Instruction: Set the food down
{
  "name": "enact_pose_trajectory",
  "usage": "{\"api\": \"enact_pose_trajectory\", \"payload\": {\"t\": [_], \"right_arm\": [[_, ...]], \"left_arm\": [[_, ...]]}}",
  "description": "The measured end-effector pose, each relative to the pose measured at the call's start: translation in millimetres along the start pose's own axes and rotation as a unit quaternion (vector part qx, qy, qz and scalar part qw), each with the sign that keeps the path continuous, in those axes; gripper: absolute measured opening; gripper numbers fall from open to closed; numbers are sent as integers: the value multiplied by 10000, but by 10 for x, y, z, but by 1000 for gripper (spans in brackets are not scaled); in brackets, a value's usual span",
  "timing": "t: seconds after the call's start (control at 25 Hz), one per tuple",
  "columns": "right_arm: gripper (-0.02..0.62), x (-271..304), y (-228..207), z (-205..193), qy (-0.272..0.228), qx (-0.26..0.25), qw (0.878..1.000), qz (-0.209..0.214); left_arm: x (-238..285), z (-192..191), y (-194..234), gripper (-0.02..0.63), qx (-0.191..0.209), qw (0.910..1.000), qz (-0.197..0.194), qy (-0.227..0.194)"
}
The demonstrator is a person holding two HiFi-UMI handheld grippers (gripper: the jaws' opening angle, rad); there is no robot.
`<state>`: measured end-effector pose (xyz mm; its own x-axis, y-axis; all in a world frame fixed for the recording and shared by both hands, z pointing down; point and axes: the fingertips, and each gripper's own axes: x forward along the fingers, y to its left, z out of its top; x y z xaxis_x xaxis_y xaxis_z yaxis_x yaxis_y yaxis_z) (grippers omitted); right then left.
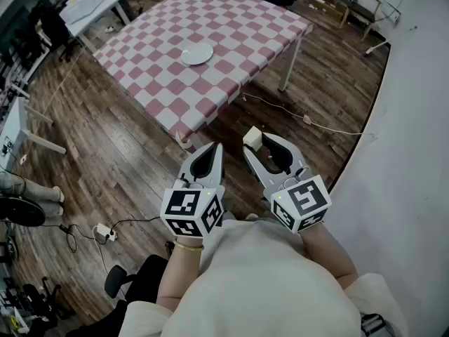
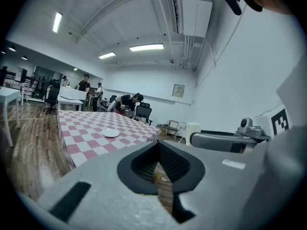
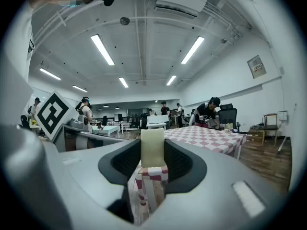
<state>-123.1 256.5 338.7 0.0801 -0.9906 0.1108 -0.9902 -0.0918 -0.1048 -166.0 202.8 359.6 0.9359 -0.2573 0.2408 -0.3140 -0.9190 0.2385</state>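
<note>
We saw a bench (image 1: 231, 41) draped in a red-and-white checked cloth, standing on a dark wooden floor (image 1: 105, 146). A white cable (image 1: 306, 119) trailed just beside it, and a black office chair (image 1: 116, 281) stood well apart.

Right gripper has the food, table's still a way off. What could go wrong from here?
1. The right gripper pinches the food block only near its jaw tips, over bare wood floor; a slip would likely drop it there, not on the table.
2. The plate sits mid-table, away from the near edge, so the set-down probably needs a long reach.
3. A white cable lies on the floor near the table: possible trip hazard.
</note>
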Motion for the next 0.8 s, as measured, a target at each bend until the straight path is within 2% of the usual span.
{"api": "enact_pose_trajectory", "payload": {"t": [0.8], "right_arm": [[158, -123, 61, -40, 4, 58, 9999, 99]], "left_arm": [[-74, -135, -55, 6, -96, 9999, 141, 29]]}}
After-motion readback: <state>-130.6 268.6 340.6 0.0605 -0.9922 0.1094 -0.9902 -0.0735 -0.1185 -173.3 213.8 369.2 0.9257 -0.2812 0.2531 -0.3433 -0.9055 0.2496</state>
